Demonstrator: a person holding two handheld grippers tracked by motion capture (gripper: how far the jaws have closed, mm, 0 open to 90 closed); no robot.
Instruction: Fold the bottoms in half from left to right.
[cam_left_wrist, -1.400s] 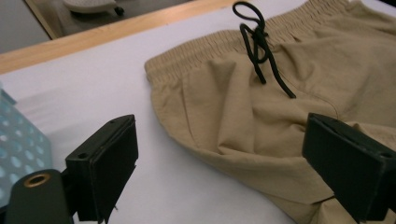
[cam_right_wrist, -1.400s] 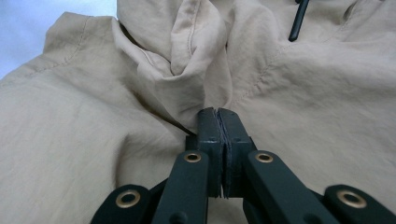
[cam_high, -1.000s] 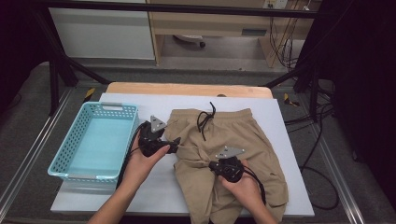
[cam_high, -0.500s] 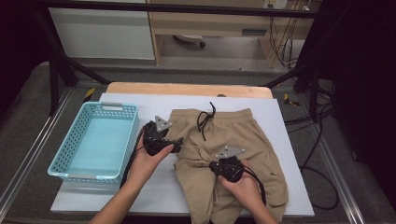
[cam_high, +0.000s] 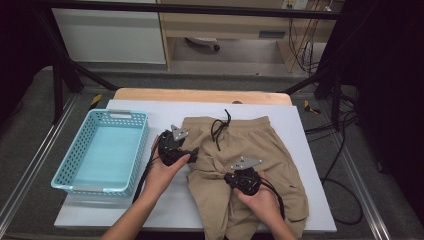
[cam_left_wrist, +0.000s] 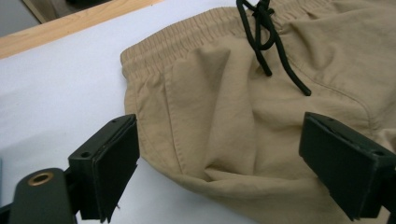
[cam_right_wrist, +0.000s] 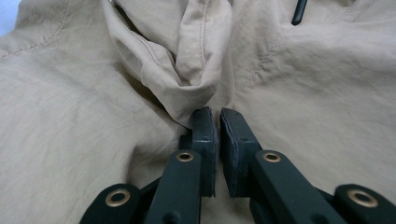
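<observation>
From the high view, the left gripper (cam_high: 192, 154) hovers at the left edge of the tan cotton drawstring shorts (cam_high: 272, 150), which lie flat on the white table top (cam_high: 310, 130) just right of the pale blue perforated plastic basket (cam_high: 102, 150). The right gripper (cam_high: 231, 177) sits on the middle of the shorts, near the crotch.

In the left gripper view, the jaws stand wide apart, released, straddling the shorts' (cam_left_wrist: 224, 116) side seam below the elastic waistband (cam_left_wrist: 187, 32); the black drawstring (cam_left_wrist: 268, 42) lies knotted farther off.

In the right gripper view, the jaws are clenched nearly together on a raised pinch of fabric (cam_right_wrist: 187, 88).

The risk I judge: that pinch looks thin and sits at the very tips, so a pull could slip it free. The left jaws, closing here, might catch only the top layer, or nothing but table, and the fold would go crooked.
</observation>
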